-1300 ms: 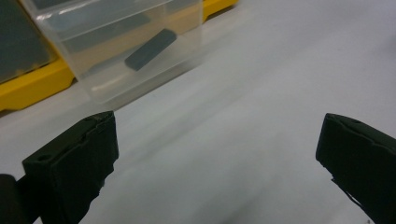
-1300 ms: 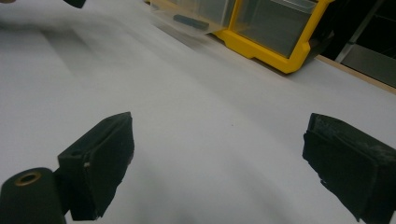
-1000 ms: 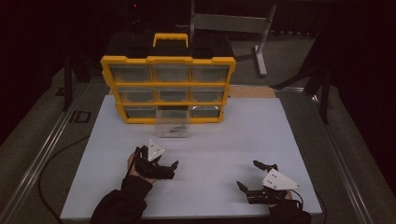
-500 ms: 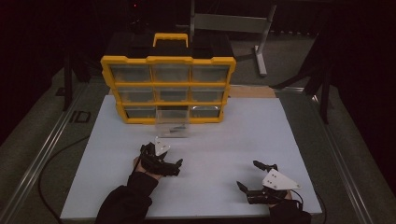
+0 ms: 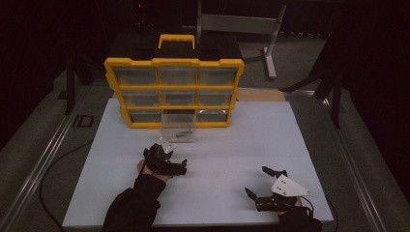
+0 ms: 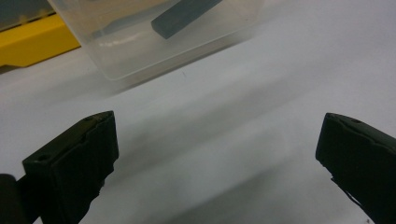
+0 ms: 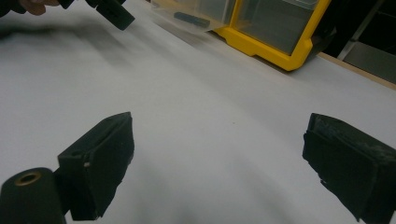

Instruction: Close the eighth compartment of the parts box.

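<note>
High view: a yellow organizer [image 5: 174,92] with three rows of clear drawers stands at the far side of the white surface [image 5: 290,145]. One clear drawer [image 5: 178,131] has been pulled out and rests on the surface just in front of the organizer's bottom row, with small dark parts [image 5: 180,134] inside. The left hand-held gripper [image 5: 164,158] sits just near of that drawer, slightly to its left, jaws spread and empty. The right hand-held gripper [image 5: 263,181] rests well apart at the near right, also released and holding nothing. The left one is clearly the nearer to the drawer.

Left gripper view: the drawer [image 6: 159,42] lies ahead and a little to the left of the gap between the wide-open jaws, not yet between them. Its near wall runs slanted across the view, and a dark bar-shaped part [image 6: 184,16] lies inside, its long axis roughly along that wall. A corner of the yellow frame [image 6: 32,39] shows behind.

Right gripper view: jaws apart over bare surface; the drawer [image 7: 196,14] and organizer [image 7: 275,32] lie far ahead, with the other gripper's jaw at upper left.

Judging from this, the left gripper should advance forward and slightly left to reach the drawer.
</note>
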Demonstrator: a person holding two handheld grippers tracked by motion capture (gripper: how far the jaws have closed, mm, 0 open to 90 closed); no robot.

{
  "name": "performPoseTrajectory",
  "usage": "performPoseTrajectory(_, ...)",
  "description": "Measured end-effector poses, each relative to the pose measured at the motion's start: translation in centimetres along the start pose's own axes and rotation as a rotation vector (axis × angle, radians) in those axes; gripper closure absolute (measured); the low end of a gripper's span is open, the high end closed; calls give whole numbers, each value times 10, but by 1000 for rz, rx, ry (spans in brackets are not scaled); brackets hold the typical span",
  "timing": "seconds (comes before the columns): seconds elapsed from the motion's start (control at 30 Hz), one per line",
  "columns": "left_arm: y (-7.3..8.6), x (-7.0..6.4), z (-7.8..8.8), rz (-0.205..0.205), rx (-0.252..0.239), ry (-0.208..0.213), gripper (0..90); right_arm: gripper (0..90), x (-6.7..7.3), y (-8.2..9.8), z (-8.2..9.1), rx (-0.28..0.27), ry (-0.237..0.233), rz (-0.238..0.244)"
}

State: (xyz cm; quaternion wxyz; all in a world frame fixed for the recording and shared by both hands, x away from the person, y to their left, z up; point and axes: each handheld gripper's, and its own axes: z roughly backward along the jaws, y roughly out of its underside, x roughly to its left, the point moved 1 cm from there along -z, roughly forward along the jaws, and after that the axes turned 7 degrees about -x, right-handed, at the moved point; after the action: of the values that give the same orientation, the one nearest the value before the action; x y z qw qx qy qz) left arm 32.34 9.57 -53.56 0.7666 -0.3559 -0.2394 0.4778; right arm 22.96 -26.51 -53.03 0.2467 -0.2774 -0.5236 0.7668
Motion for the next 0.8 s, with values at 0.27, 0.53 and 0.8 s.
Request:
performPoseTrajectory(0.27, -3, 1, -4, 21, -1, -29, 12, 89, 0, 0, 0, 1, 2, 3)
performPoseTrajectory(0.53, -8, -1, -2, 12, -39, -57, 136, 89, 0, 0, 0, 1, 2, 3)
performPoseTrajectory(0.8, -13, -3, -2, -10, -48, -56, 311, 89, 0, 0, 0, 2, 2, 5)
